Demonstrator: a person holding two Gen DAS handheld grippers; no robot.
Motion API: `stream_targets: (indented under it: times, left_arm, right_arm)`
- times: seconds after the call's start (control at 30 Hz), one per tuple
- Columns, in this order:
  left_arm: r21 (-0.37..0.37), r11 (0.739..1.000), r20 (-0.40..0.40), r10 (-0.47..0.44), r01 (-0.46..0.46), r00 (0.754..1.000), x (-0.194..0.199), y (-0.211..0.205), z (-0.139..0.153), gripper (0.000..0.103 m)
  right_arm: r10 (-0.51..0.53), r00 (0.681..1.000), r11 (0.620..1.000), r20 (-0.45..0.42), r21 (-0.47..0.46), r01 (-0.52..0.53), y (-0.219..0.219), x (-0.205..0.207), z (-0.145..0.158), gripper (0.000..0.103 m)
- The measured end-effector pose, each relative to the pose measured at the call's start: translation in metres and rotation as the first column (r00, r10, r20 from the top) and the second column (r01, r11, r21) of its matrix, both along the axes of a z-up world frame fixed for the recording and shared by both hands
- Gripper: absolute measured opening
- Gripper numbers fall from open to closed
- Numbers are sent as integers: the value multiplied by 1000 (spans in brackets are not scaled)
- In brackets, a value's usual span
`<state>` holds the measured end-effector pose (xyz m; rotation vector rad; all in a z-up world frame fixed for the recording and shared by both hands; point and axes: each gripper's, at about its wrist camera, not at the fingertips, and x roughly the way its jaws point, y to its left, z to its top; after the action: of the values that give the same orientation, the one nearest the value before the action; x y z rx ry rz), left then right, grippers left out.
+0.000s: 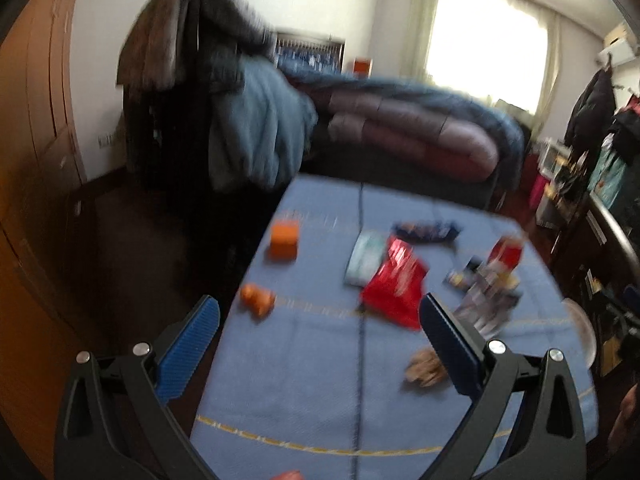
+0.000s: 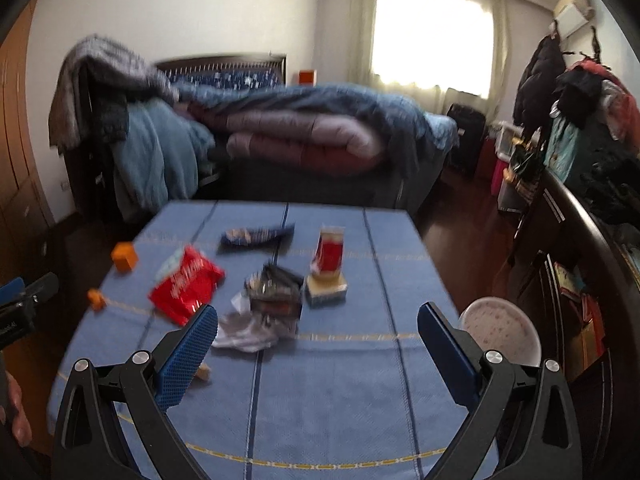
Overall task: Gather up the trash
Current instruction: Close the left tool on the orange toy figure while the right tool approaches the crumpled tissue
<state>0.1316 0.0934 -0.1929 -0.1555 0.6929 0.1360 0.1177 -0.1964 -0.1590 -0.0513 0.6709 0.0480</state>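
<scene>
Trash lies scattered on a table with a blue cloth (image 1: 312, 380) (image 2: 344, 392). A red snack bag (image 1: 394, 288) (image 2: 186, 284) sits mid-table, with a pale green packet (image 1: 364, 258) beside it and a dark blue wrapper (image 1: 426, 232) (image 2: 256, 236) behind. A red-and-gold carton (image 2: 330, 254) (image 1: 506, 252) stands upright near crumpled silvery wrappers (image 2: 266, 308) (image 1: 486, 300). A brown crumpled scrap (image 1: 426, 370) lies by the left gripper's right finger. My left gripper (image 1: 320, 340) and right gripper (image 2: 318, 344) both hover open above the table, holding nothing. Both views are blurred.
An orange box (image 1: 285, 242) (image 2: 125, 256) and a small orange object (image 1: 258, 300) (image 2: 96, 299) sit near the table's left edge. A white bin (image 2: 500, 330) stands at the table's right. Beyond lie a bed with quilts (image 2: 304, 136), a clothes-draped chair (image 1: 200, 92) and dark cabinets (image 2: 580, 264).
</scene>
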Motion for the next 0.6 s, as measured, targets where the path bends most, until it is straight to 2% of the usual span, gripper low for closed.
stream_targets:
  times: [0.07, 0.17, 0.23, 0.37, 0.5, 0.53, 0.6]
  left_arm:
    - [-12, 1000, -56, 5, -6, 998, 10, 5, -22, 100]
    - [-33, 999, -81, 30, -32, 996, 26, 12, -46, 100]
    - [-14, 998, -93, 59, -61, 994, 43, 18, -56, 100]
    - [72, 989, -138, 134, -125, 981, 76, 35, -75, 100]
    - [37, 990, -188, 141, -136, 972, 98, 54, -94, 99]
    - [26, 991, -198, 137, -134, 971, 101, 57, -98, 98]
    - [0, 992, -207, 127, -130, 970, 105, 61, -104, 84]
  right_arm:
    - [16, 999, 1000, -42, -2, -16, 4, 7, -14, 99]
    - [47, 994, 999, -96, -7, -48, 12, 19, -31, 99]
    - [63, 992, 998, -113, -18, -66, 16, 26, -40, 99]
    - [88, 988, 995, -130, -29, -93, 25, 36, -54, 99]
    - [99, 984, 994, -149, -27, -104, 28, 45, -64, 99]
    - [100, 983, 994, -154, -27, -105, 28, 47, -66, 99]
    - [103, 981, 994, -164, -25, -108, 28, 51, -70, 99]
